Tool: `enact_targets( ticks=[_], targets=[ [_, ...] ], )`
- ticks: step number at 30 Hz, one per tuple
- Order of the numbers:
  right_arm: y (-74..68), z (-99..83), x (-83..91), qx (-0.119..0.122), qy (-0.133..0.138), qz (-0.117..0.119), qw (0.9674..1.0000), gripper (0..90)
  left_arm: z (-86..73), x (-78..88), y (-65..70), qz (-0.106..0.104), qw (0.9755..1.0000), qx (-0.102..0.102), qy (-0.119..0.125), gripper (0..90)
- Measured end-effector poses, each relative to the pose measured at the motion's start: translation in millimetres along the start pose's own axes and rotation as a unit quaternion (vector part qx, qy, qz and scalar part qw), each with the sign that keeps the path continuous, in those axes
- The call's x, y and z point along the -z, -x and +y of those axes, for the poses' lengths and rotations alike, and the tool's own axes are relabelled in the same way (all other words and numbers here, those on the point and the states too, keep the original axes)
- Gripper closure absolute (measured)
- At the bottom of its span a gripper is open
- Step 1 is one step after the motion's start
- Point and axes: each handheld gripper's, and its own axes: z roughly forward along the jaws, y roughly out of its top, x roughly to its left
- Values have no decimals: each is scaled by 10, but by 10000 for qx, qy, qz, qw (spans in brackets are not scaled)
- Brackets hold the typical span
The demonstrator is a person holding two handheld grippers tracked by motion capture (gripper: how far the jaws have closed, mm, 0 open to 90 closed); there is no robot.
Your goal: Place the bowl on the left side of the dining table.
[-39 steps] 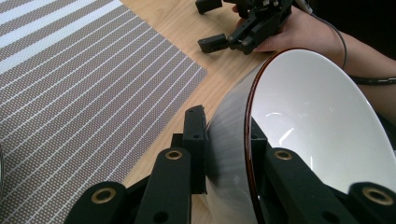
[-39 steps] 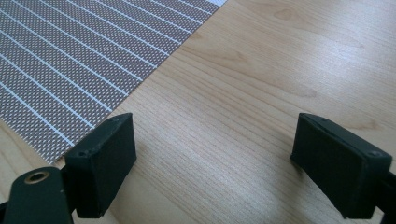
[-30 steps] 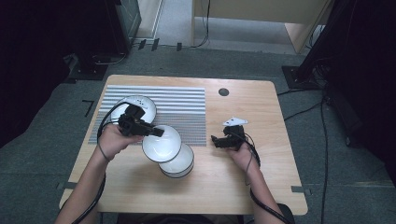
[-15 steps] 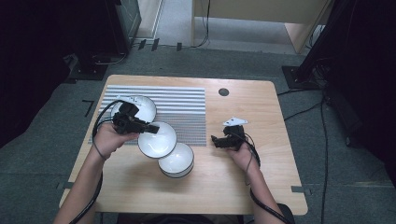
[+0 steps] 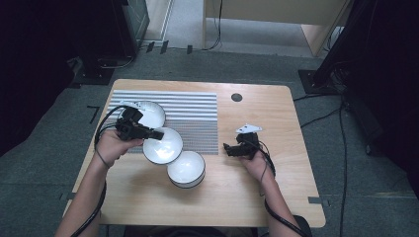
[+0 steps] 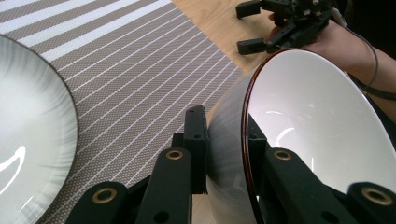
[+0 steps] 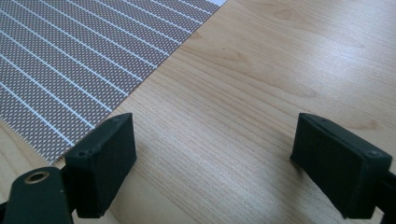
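Tongs, left (image 6: 224,154): clenched on rim of bowl (image 5: 162,145), held tilted above mat (image 5: 197,118), between far bowl (image 5: 147,112) and stack (image 5: 186,169). Right tongs (image 7: 210,158) released, idle over tabletop (image 5: 276,187). We judge best: level bowl, keep grip firm, lower slowly so rims don't knock.

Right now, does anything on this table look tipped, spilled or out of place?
One white bowl with a dark rim is tilted, clamped by its rim in the left gripper above the striped placemat. The other two white bowls sit upright. The right gripper is open over bare wood. Nothing looks spilled or broken.
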Motion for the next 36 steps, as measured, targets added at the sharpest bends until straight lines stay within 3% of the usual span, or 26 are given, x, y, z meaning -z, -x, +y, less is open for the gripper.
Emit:
enact_targets(
  ticks=[11, 14, 36],
  targets=[
    [0, 0, 0, 2, -1, 0, 10000, 129, -41, 1, -131, 94, 9999, 128, 21, 787],
    [0, 0, 0, 2, 0, 0, 10000, 129, -50, -1, -159, 201, 9997, 135, 9, 787],
    [0, 0, 0, 4, 1, 4, 10000, 129, -132, -58, -457, 235, 9990, 369, 19, 787]
  ],
)
